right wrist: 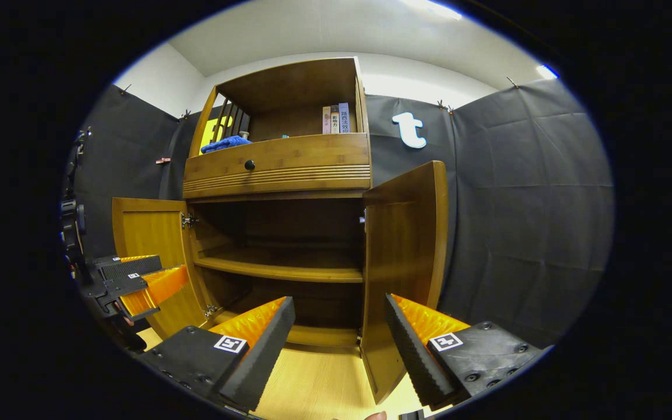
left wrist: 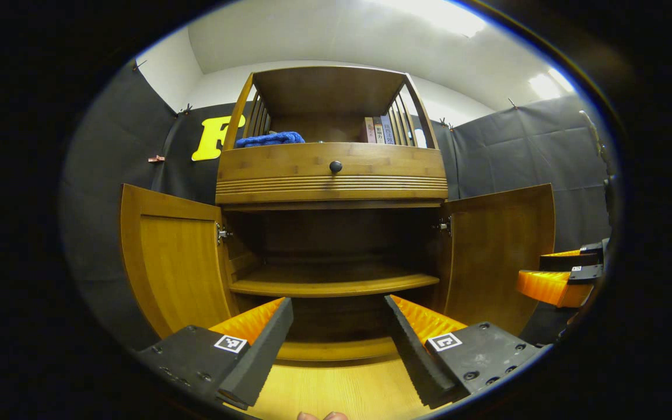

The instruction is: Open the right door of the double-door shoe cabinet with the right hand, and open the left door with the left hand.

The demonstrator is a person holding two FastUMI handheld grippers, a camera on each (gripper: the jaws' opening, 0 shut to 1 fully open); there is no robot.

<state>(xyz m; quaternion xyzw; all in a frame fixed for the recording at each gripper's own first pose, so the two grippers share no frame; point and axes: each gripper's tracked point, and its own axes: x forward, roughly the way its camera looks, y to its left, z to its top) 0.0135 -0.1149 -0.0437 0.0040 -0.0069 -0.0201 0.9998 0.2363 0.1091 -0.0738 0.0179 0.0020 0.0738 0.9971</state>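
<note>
black-cloth booth — shoe cabinet (left wrist: 336,175) upright, left door (left wrist: 172,256), right door (right wrist: 406,256) swung outward — both grippers' fingers apart, empty.

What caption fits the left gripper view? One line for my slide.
Open left gripper faces the shoe cabinet, left door and right door both swung open.

Open cabinet mouth (left wrist: 336,233) between swung-out doors (left wrist: 172,256)

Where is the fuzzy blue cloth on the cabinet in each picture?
Left gripper view: the blue cloth lies on the open top shelf, at its left end, just above the drawer front.
Right gripper view: the blue cloth lies at the same left end of that shelf, upper left of the picture.
Shared landmark: the black drawer knob, below and right of the cloth.
</note>
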